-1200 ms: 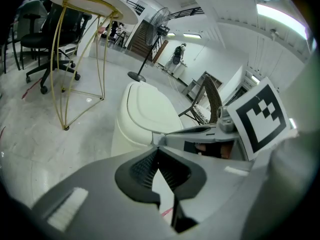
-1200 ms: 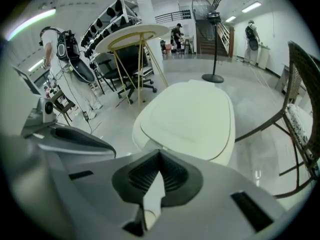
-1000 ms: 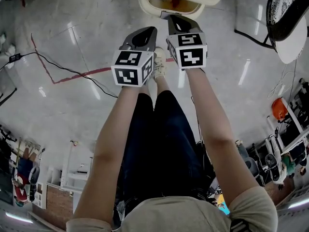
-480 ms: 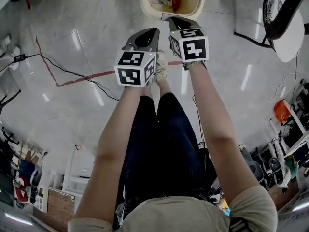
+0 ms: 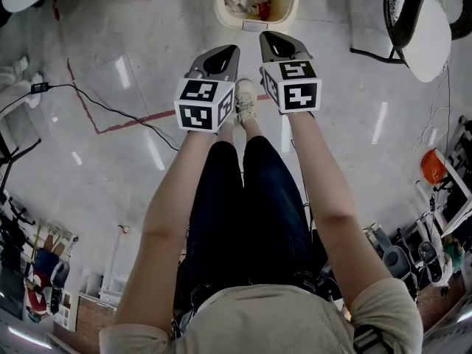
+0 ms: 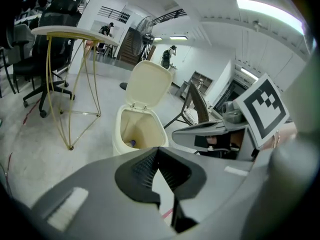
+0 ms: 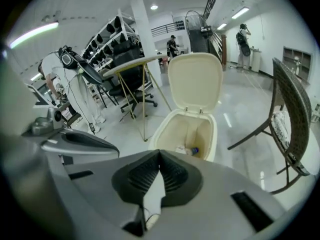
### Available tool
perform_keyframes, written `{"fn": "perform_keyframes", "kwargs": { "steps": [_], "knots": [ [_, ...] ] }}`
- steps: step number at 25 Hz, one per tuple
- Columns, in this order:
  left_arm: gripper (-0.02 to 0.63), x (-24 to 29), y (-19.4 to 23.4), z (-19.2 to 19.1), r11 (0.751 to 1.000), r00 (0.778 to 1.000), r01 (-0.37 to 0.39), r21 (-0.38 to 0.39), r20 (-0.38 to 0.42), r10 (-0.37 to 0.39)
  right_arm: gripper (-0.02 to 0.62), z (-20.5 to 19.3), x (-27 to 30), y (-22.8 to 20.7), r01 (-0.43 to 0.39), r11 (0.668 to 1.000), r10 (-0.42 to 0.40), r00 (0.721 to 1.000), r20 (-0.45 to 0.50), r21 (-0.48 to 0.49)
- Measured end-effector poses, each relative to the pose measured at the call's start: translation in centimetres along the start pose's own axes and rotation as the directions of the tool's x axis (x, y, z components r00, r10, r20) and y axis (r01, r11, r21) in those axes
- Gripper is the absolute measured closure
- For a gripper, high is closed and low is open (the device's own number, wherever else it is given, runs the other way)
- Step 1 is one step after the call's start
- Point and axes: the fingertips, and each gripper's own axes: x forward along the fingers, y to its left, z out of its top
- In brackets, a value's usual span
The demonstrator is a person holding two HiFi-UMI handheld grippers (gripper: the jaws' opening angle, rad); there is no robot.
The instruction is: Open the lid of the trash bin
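The cream trash bin [image 5: 220, 6] stands on the floor at the top middle of the head view, with rubbish showing inside. Its lid [image 7: 196, 84] stands upright behind the opening; the left gripper view shows the lid [image 6: 148, 85] the same way. My left gripper [image 5: 227, 49] and right gripper [image 5: 270, 37] hover side by side just short of the bin's front, apart from it. Both are shut with nothing between the jaws. The left gripper [image 6: 156, 151] and the right gripper [image 7: 160, 154] each point at the open bin [image 7: 186, 129].
A folding chair [image 5: 413, 21] stands right of the bin. A white table on thin gold legs [image 6: 70, 34] stands to its left. A black cable [image 5: 96, 105] and a red tape line [image 5: 125, 120] cross the floor. The person's shoe [image 5: 245, 98] is below the grippers.
The lid, lying partly over the bin a second ago, has swung up and back, so the inside now shows. Both grippers have drawn slightly back from the bin.
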Motion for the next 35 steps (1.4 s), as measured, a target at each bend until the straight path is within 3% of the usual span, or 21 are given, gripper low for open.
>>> {"fn": "perform_keyframes", "kwargs": {
  "steps": [8, 16, 19, 29, 35],
  "knots": [
    [0.597, -5.6, -4.8, 3.2, 0.995, 0.999, 0.045, 0.087, 0.014, -0.047, 0.589, 3.5, -8.7, 3.2, 0.014, 1.0, -0.015, 0.994, 0.108, 0.014],
    [0.597, -12.0, -8.8, 7.8, 0.994, 0.993, 0.043, 0.097, 0.102, -0.053, 0.589, 6.6, -16.3, 5.3, -0.019, 0.998, 0.007, 0.982, 0.187, 0.06],
    [0.597, -15.5, -9.9, 9.0, 0.995, 0.989, 0.044, 0.087, 0.139, -0.056, 0.589, 7.6, -19.0, 7.1, -0.03, 0.999, 0.022, 0.978, 0.206, 0.035],
    [0.597, -22.5, -14.8, 14.8, 0.973, 0.956, 0.111, 0.204, 0.246, -0.161, 0.588, 14.0, -25.7, 10.1, -0.04, 0.995, 0.069, 0.942, 0.329, -0.095],
    [0.597, -25.0, -16.5, 17.6, 0.96, 0.938, 0.107, 0.258, 0.294, -0.183, 0.589, 18.0, -28.8, 11.3, -0.041, 0.986, 0.103, 0.911, 0.399, -0.162]
  ]
}}
